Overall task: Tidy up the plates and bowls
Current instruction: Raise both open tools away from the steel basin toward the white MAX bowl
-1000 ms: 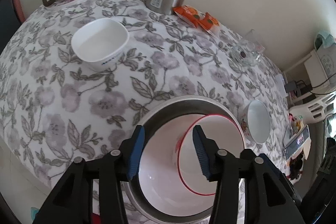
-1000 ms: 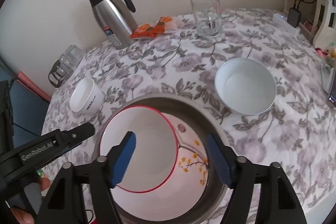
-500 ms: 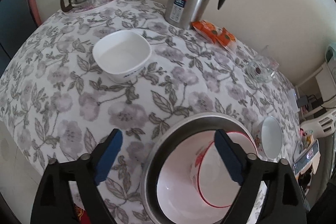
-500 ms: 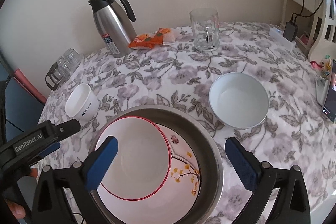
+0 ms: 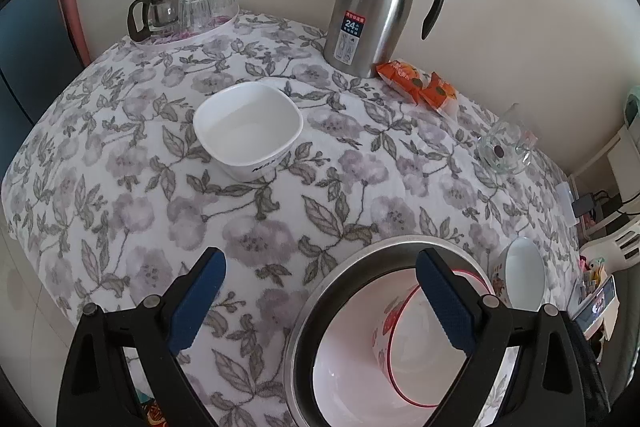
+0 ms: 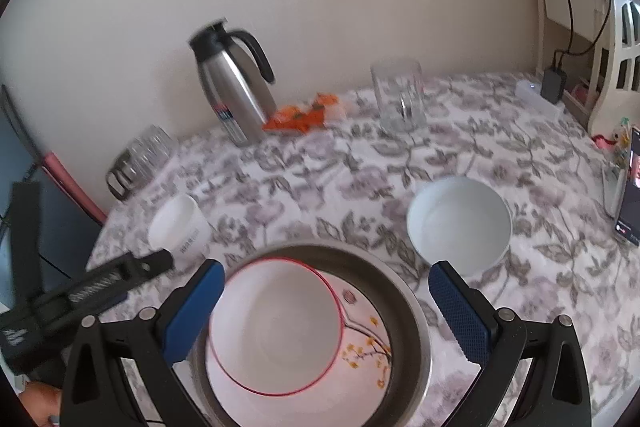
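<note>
1. Left gripper [image 5: 320, 301]: jaws spread wide and holding nothing; the right blue pad hangs over the rim of the steel basin [image 5: 320, 301], the left pad over bare tablecloth [image 5: 120, 163], so the tool is clear of the stack

2. Right gripper [image 6: 325, 307]: jaws likewise fully apart and empty, straddling the red-rimmed bowl [image 6: 276, 327] without touching it

3. Red-rimmed bowl: sits upright inside the basin between the right gripper's pads, resting on a flower-painted plate [image 6: 368, 347]; nesting inside the basin presumably keeps the stack compact

4. Square white bowl [image 5: 248, 131]: alone on the cloth, well ahead of the left gripper and between its pads in line of sight; judged the likely next piece for that side

5. Round white bowl [image 6: 460, 223]: just ahead of the right gripper's right pad, beside the basin and apart from it; still to be gathered, judged within easy reach of that side

6. Steel flask [image 5: 372, 11], snack packets [image 5: 420, 87] and glass mug [image 6: 400, 99]: far beyond both sets of jaws along the wall, outside the working zone
</note>
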`<state>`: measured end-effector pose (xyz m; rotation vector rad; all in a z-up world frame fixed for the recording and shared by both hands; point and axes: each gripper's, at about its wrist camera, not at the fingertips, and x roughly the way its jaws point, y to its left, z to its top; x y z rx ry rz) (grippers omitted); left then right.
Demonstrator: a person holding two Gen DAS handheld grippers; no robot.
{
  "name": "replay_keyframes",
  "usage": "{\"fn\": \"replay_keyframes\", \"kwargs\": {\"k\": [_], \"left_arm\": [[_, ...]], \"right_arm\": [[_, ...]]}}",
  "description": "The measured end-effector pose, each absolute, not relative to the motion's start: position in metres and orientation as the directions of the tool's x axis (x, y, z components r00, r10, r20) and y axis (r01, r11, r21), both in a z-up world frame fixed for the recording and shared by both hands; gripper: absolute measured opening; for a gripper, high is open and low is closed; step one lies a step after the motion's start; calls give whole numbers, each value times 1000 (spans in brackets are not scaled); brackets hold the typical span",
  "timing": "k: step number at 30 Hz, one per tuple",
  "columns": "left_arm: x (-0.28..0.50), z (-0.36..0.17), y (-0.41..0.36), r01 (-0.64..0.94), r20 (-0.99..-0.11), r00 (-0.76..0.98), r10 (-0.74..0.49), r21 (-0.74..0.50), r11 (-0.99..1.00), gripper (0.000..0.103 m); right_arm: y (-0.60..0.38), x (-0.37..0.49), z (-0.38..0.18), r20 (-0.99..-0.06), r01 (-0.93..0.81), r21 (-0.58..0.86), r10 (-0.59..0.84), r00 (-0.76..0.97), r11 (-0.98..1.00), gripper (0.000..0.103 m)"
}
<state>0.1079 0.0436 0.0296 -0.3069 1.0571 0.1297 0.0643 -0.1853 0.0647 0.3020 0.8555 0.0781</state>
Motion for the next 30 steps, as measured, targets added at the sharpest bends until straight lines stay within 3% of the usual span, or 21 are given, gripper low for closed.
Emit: {"fn": "replay_keyframes", "kwargs": {"k": [10,18,30], "left_arm": [[110,38,62,-270,-859,511,-22,-185,945,96],[111,45,110,-376,-852,520,53,-173,910,96],[108,27,184,-539,-875,481,50,-250,804,96]], "right_arm": [[-177,63,70,-720,30,311,215,660,950,103],[-157,67,71,-735,16,270,195,650,963,103],[-112,72,69,-739,-41,236,207,641,971,103]]}}
